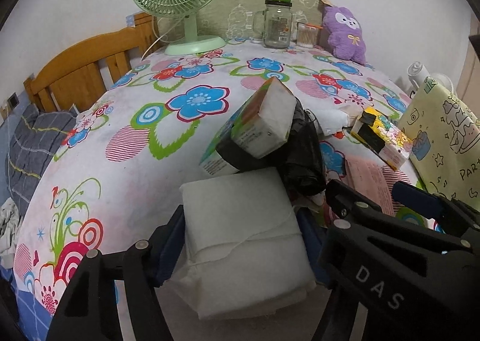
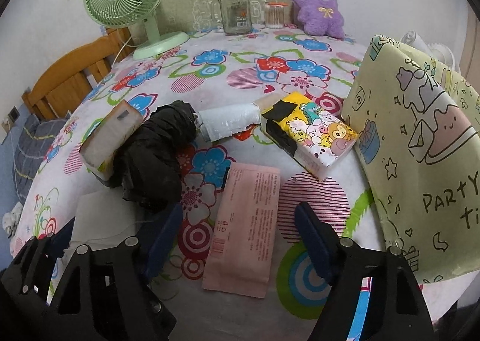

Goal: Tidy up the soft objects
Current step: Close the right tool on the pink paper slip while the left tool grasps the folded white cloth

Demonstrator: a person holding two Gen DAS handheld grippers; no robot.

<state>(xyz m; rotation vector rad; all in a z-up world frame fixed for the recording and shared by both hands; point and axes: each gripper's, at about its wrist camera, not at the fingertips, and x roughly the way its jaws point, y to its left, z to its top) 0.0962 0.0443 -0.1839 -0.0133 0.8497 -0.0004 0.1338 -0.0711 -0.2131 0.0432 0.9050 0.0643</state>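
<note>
pink packet [image 2: 244, 227] print: too small to read
yellow bag [image 2: 420, 161] wording: cut off at right edge
tissue pack [image 1: 222, 158]: partly under black bag [image 1: 300, 155]

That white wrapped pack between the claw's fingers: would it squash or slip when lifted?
The white plastic-wrapped pack looks pillowy with rounded edges, so it probably squashes. Its smooth wrap may slip. It likely weighs little.
</note>
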